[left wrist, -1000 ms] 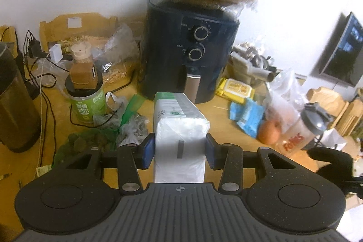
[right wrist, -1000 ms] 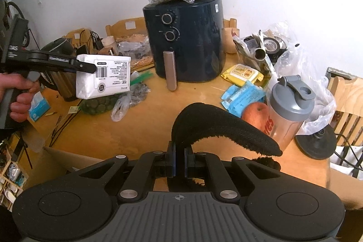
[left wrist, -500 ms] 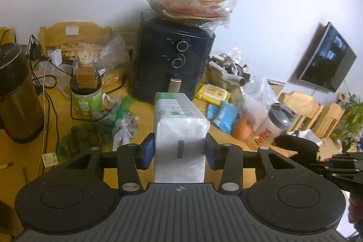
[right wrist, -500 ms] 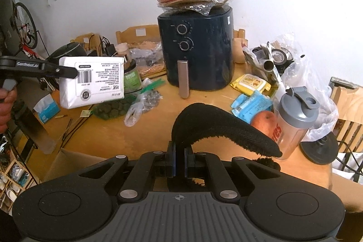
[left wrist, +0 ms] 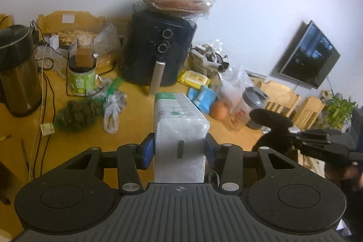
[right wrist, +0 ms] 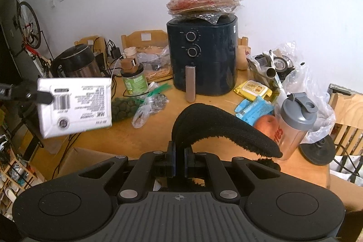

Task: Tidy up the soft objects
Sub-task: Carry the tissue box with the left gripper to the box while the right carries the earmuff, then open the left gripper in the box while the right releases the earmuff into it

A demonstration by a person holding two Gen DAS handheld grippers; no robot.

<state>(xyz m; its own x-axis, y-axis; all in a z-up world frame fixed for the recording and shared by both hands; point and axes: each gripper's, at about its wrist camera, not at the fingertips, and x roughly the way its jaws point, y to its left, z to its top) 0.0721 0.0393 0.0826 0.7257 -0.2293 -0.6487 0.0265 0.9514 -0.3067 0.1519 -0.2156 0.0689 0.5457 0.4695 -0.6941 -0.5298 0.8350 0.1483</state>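
A wooden table (right wrist: 158,128) fills the middle of both views. At its back centre stands a dark air fryer (right wrist: 202,56) with 2 dials. To the left of it in the right wrist view sit a green canister (right wrist: 133,83), a metal kettle (right wrist: 74,62) and trailing cables (left wrist: 43,92). In front of those lie a net bag of dark green balls (right wrist: 123,107) and a crumpled clear plastic bag (right wrist: 147,108). Right of the fryer lie a yellow wipes pack (right wrist: 253,90), blue packets (right wrist: 254,109), an apple (right wrist: 266,126) touching a shaker bottle (right wrist: 295,124), and a heap of plastic bags (right wrist: 295,74).
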